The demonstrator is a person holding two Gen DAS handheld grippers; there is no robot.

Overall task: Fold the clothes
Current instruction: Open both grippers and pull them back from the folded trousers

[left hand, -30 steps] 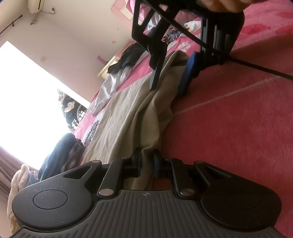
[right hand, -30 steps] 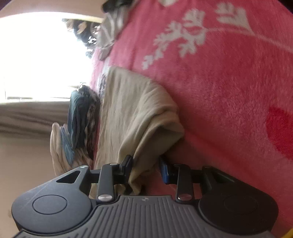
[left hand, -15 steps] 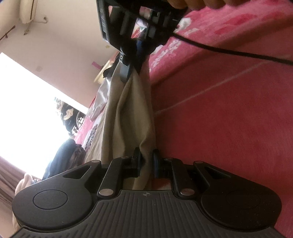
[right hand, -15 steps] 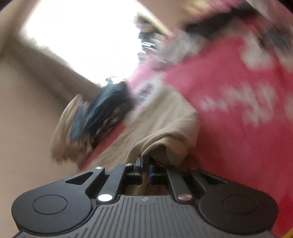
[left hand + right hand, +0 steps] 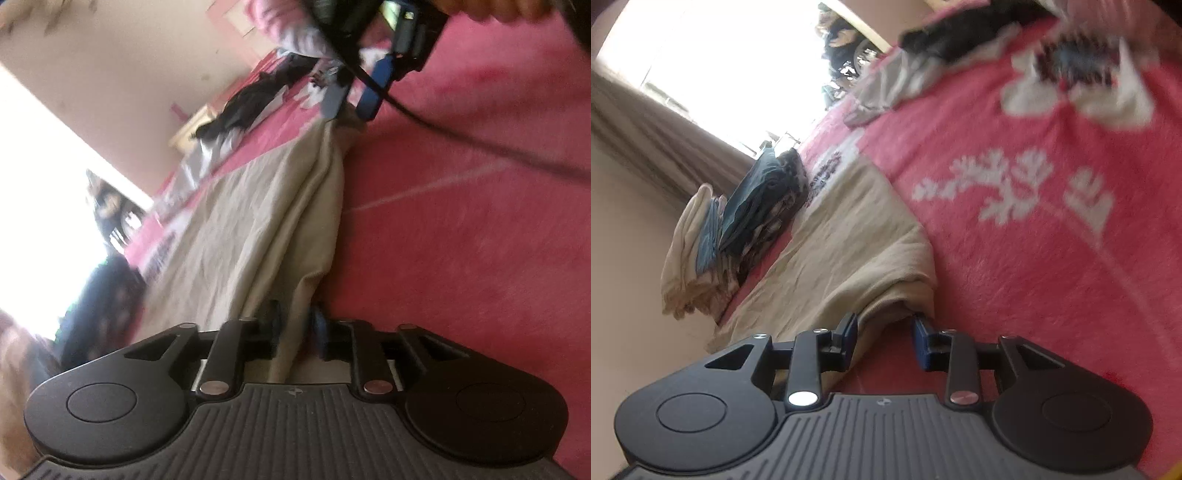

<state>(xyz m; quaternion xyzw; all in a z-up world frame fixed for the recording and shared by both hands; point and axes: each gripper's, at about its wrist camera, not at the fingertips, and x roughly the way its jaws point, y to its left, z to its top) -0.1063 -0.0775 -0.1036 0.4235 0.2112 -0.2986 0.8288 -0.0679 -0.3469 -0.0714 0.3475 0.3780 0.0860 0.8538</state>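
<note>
A beige garment (image 5: 258,221) lies on the pink blanket (image 5: 461,240). My left gripper (image 5: 297,325) is shut on its near edge, cloth pinched between the blue pads. My right gripper (image 5: 351,99) shows at the top of the left wrist view, over the garment's far corner. In the right wrist view my right gripper (image 5: 884,332) is open, jaws apart, with the folded beige edge (image 5: 849,266) just in front of and between the fingers, not clamped.
A stack of folded clothes (image 5: 738,229) stands by the wall and curtain. A grey garment (image 5: 894,85) and a dark one (image 5: 967,33) lie farther along the blanket. A black cable (image 5: 480,144) trails across the blanket.
My right gripper was shut on the beige garment's corner and lifted it; now it has opened and the cloth lies down on the blanket again. My left gripper has kept its grip.
</note>
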